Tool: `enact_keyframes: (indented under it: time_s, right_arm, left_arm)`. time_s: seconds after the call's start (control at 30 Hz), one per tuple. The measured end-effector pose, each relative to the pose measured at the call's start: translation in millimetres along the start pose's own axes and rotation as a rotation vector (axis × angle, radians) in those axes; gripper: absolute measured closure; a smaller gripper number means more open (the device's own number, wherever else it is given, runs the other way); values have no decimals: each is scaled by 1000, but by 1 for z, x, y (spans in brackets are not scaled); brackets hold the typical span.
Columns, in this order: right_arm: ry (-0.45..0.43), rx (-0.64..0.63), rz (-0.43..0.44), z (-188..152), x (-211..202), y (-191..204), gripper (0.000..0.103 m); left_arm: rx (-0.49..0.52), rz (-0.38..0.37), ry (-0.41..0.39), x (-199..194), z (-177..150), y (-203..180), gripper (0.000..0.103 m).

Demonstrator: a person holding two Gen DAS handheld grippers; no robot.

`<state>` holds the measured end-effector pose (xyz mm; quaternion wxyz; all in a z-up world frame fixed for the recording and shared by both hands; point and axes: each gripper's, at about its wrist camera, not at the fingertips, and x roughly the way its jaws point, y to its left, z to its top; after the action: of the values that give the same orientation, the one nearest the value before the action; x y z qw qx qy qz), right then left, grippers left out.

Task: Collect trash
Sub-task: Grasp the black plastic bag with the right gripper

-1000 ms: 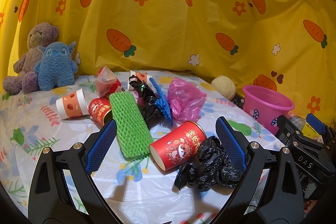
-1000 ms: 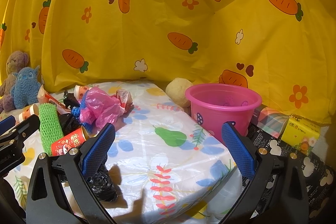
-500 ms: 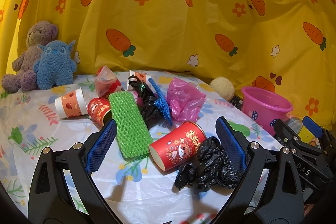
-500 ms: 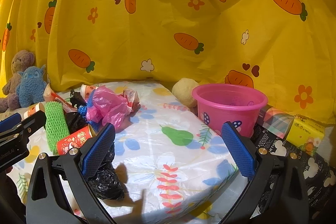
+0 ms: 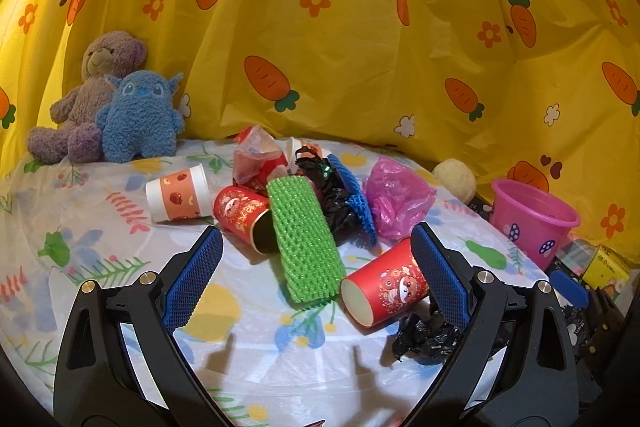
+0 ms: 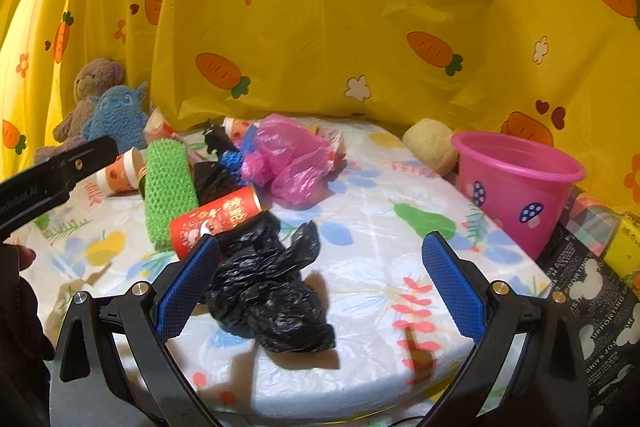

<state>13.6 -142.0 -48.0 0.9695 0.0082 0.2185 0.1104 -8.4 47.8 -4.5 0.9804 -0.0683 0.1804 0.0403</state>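
Our left tongs [image 5: 316, 275] are spread wide and hold nothing. They hang over the desk [image 5: 100, 227], with a green foam net [image 5: 306, 239] and a red paper cup [image 5: 384, 285] lying on its side between their blue tips. Our right tongs [image 6: 320, 279] are spread wide too, holding nothing, and a crumpled black bag [image 6: 268, 287] lies just by the left tip. Farther back sit a pink bag [image 6: 292, 155] and more cups. The pink bucket [image 6: 516, 183] stands off the desk's right edge.
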Motion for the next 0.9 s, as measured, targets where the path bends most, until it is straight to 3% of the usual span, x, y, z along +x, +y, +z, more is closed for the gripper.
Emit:
enact_keyframes:
  time_s: [0.27, 0.4, 0.57, 0.83, 0.9]
  right_arm:
    - [66, -13, 77, -17, 25, 14, 14]
    - [148, 25, 144, -23, 39, 8, 46]
    - [148, 17, 177, -27, 37, 5, 69]
    - [112, 48, 122, -23, 28, -21, 70]
    - [101, 55, 103, -22, 26, -28, 70]
  left_arm:
    - [0, -16, 29, 6, -12, 4, 10]
    - [11, -30, 45, 10, -17, -1, 10]
    - [32, -47, 70, 16, -24, -12, 10]
    - [52, -117, 138, 39, -37, -23, 14]
    - [61, -138, 169, 48, -41, -24, 21]
